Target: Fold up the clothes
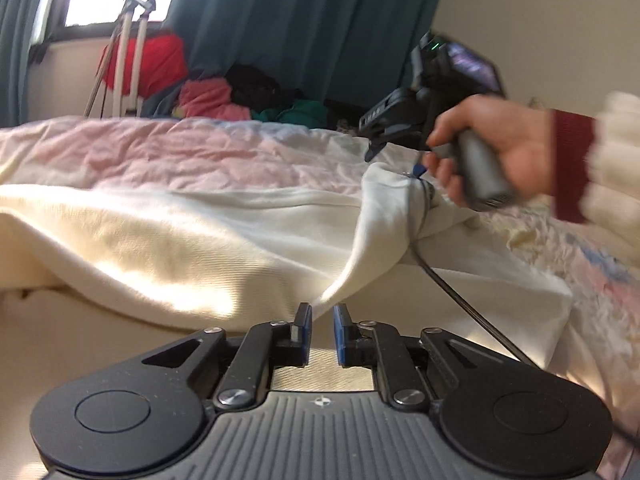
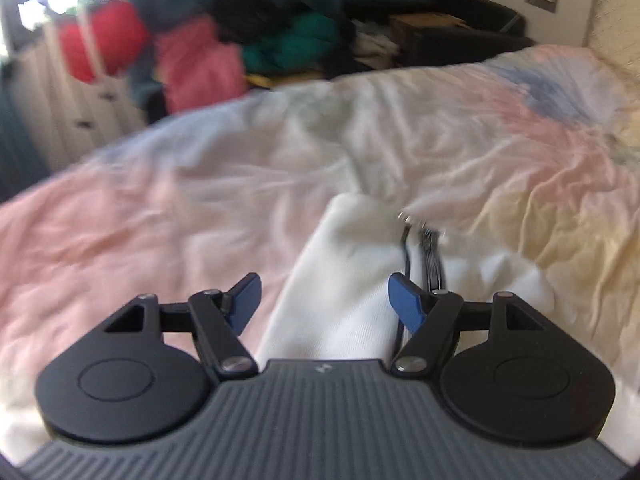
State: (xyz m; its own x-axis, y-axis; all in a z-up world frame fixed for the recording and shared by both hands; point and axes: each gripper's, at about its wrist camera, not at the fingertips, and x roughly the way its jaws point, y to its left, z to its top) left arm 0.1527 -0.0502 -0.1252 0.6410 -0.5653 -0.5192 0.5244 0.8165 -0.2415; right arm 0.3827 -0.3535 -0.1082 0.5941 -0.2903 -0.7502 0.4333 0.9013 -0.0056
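Observation:
A cream-white garment (image 1: 192, 248) lies spread on the bed, with a raised fold running from its bunched neck area down toward me. My left gripper (image 1: 322, 320) is nearly shut at the lower end of that fold; the fabric edge sits right at the pads, and whether it is pinched is unclear. The right gripper shows in the left wrist view (image 1: 376, 148), held by a hand just above the bunched part. In its own view the right gripper (image 2: 326, 300) is open, with the white garment (image 2: 340, 292) and a dark drawstring (image 2: 430, 256) between and under its fingers.
The bed has a pink, white and blue crumpled cover (image 1: 180, 152) (image 2: 160, 208). Behind it are piles of red, pink, black and green clothes (image 1: 224, 96), a teal curtain (image 1: 300, 20), a bright window and a white stand (image 1: 128, 52). A dark sofa (image 2: 460, 28) stands at the back right.

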